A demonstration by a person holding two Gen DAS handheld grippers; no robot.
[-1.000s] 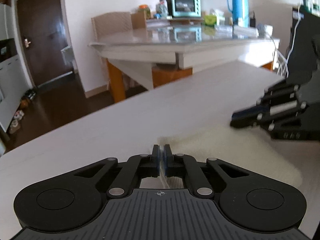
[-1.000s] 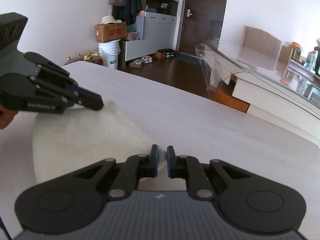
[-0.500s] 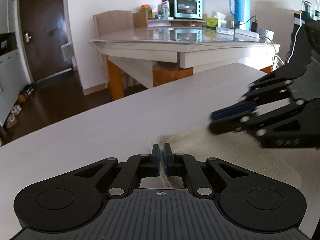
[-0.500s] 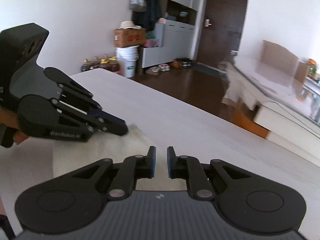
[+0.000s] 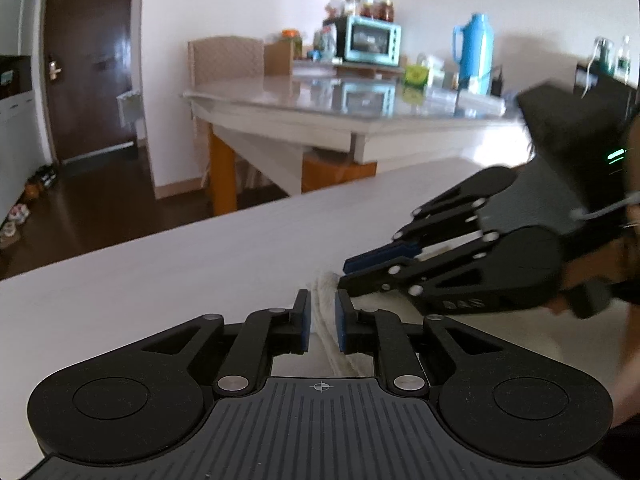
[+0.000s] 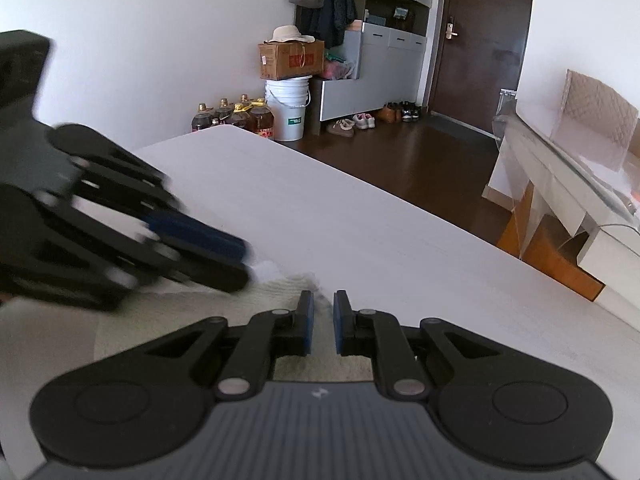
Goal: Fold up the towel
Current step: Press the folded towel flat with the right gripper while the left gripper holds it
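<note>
Two grippers meet over the towel [image 5: 326, 320]: left gripper [image 5: 322, 326], jaws just easing apart, straddles its doubled edge; right gripper [image 6: 323, 322], narrow, has towel between its pads.

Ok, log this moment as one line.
task: fold towel | left claw: just been opening, towel between jaws | right claw: shut on towel corner | towel: on table

Little can be read. The cardboard box [image 6: 291, 60] carries a red printed panel and the white bucket [image 6: 287, 110] a small green label, both too small to make out. Raised lettering on the right gripper's [image 5: 343, 274] side is blurred beyond reading.
</note>
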